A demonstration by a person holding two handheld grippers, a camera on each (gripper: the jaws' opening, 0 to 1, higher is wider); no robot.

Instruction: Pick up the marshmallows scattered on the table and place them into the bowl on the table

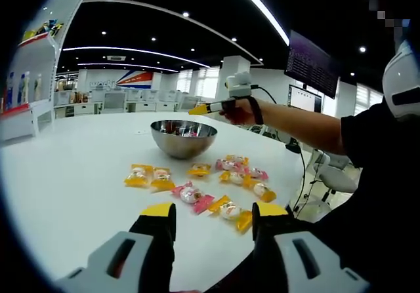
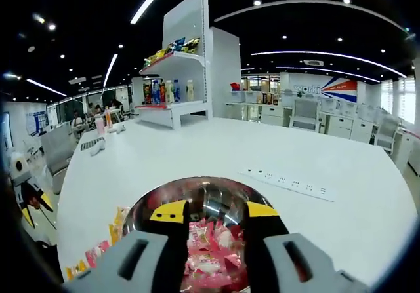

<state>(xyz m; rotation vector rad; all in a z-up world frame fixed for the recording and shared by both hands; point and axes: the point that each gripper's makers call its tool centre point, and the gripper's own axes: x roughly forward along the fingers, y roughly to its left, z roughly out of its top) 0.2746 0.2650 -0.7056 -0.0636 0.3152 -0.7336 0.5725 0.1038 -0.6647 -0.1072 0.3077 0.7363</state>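
Fingers (image 2: 172, 222) of the right gripper (image 2: 213, 213) hang spread and empty over the bowl (image 2: 141, 209); the left gripper (image 1: 213, 211), also spread, should close squarely on a marshmallow (image 1: 190, 194) on the table (image 1: 72, 175).

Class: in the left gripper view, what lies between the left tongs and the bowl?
Wrapped marshmallows lie scattered on the table between the left tongs and the bowl.

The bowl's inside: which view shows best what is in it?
The right gripper view: it looks down into the bowl between the open right tool, showing pink wrapped marshmallows inside. The left gripper view shows the bowl from the side, contents barely visible.
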